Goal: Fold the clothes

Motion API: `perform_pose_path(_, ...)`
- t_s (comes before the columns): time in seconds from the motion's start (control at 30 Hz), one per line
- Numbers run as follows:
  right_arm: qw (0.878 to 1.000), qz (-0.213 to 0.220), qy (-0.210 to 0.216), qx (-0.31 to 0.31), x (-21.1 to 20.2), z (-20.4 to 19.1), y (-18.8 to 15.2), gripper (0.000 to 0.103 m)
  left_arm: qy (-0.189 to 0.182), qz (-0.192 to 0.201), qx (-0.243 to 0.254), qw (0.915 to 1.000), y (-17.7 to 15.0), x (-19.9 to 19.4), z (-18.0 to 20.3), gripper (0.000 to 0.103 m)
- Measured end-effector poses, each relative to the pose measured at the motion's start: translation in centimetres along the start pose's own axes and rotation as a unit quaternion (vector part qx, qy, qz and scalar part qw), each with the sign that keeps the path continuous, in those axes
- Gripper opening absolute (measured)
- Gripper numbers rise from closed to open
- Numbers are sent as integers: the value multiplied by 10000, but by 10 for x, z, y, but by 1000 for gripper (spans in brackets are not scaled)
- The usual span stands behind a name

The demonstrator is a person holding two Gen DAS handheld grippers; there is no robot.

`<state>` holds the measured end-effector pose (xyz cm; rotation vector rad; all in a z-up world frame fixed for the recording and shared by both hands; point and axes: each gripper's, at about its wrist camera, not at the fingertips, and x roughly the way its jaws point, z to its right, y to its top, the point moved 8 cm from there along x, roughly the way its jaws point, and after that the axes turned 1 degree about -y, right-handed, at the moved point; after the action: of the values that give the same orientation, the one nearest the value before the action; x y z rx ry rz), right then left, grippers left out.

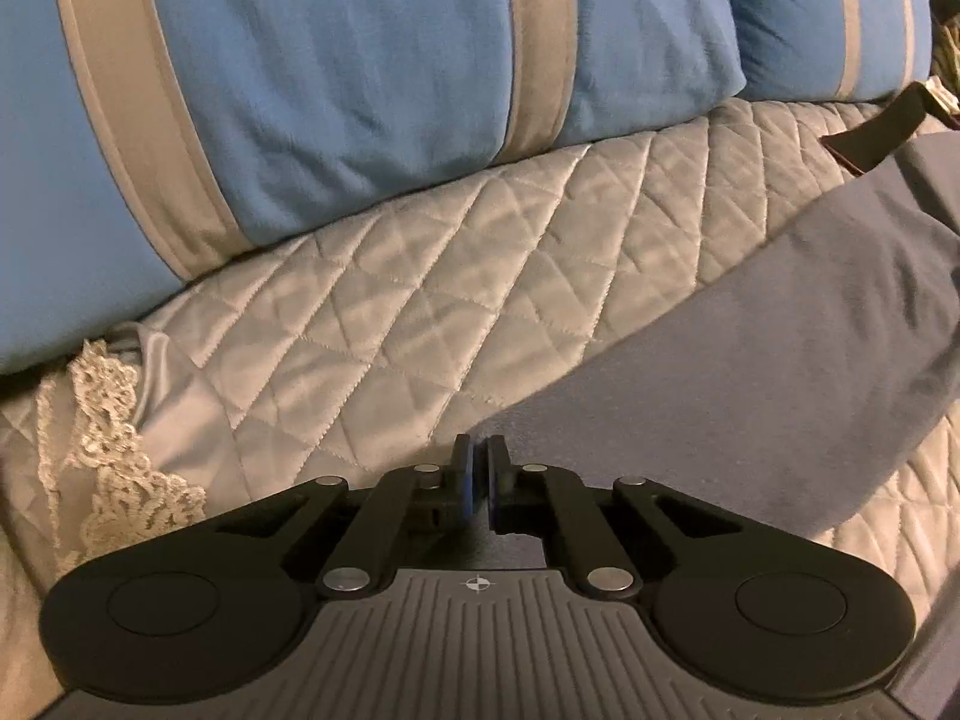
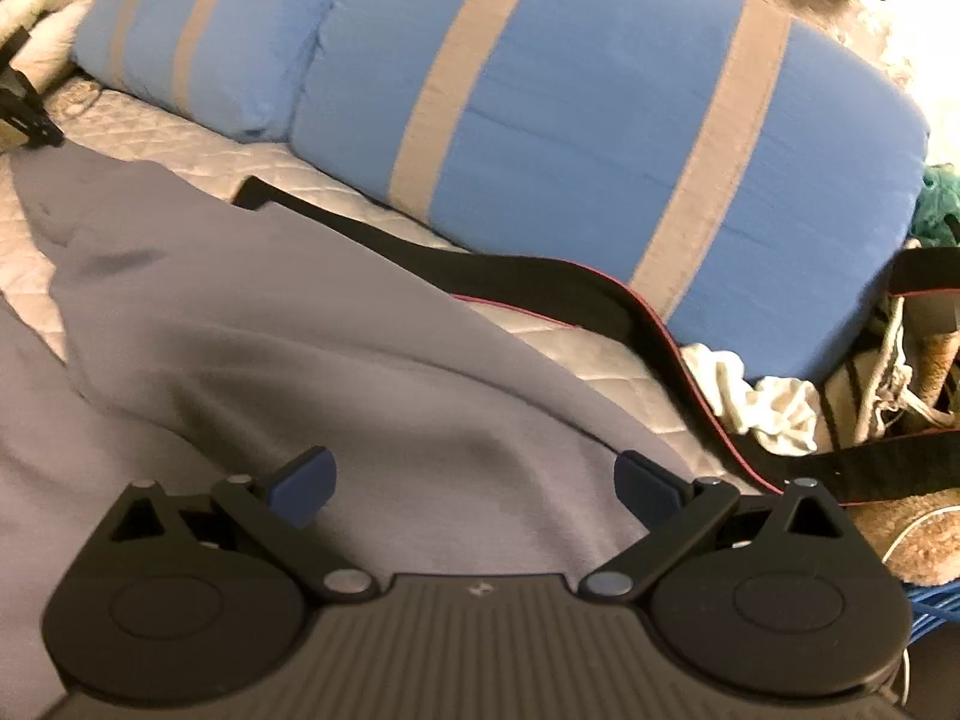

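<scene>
A grey-blue garment lies on the quilted bed cover. My left gripper is shut at the garment's near left edge; the cloth seems pinched between its blue pads. In the right wrist view the same garment spreads in soft folds under my right gripper, which is open and empty just above the cloth. A black band with a red edge runs along the garment's far side. The left gripper's tip shows far left in the right wrist view.
Blue pillows with grey stripes lie along the far side of the bed. Lace trim lies at the left. A white crumpled cloth, straps and cluttered items sit at the right bed edge.
</scene>
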<state>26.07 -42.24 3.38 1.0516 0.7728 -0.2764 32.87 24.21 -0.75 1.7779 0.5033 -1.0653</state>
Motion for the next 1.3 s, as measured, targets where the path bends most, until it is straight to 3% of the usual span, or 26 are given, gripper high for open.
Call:
perform_pose_path(0.33,9976,-53,-373,586,34,52,-10,97,307,279,-16,9991,-1,-21,7,4)
perform_pose_path(0.5,9925,-176,-387,1147,60,97,-16,84,356,282,-65,9989,-3,-25,11,4)
perform_pose_path(0.6,9891,-255,-315,1414,77,122,-23,79,349,253,-65,9991,-5,-27,14,4)
perform_pose_path(0.83,9843,-743,428,1542,108,138,-43,68,320,157,-147,9993,-14,-20,14,4)
perform_pose_path(0.87,9825,-754,526,1619,111,139,-45,60,314,144,-170,9993,-16,-18,14,4)
perform_pose_path(0.9,9813,-721,587,1687,111,139,-46,43,324,136,-190,9992,-17,-17,15,4)
perform_pose_path(0.93,9800,-687,647,1754,112,139,-47,33,339,135,-199,9991,-18,-16,15,4)
perform_pose_path(0.97,9797,-644,636,1787,110,138,-46,14,353,136,-205,9991,-19,-15,15,4)
perform_pose_path(1.0,9795,-600,623,1820,108,137,-45,3,396,177,-211,9988,-19,-16,15,4)
perform_pose_path(1.13,9880,-225,82,1525,86,133,-35,2,584,492,-300,9966,-15,-31,13,4)
perform_pose_path(1.3,9898,434,-481,1267,26,127,-18,2,815,1094,-376,9899,-15,-78,12,4)
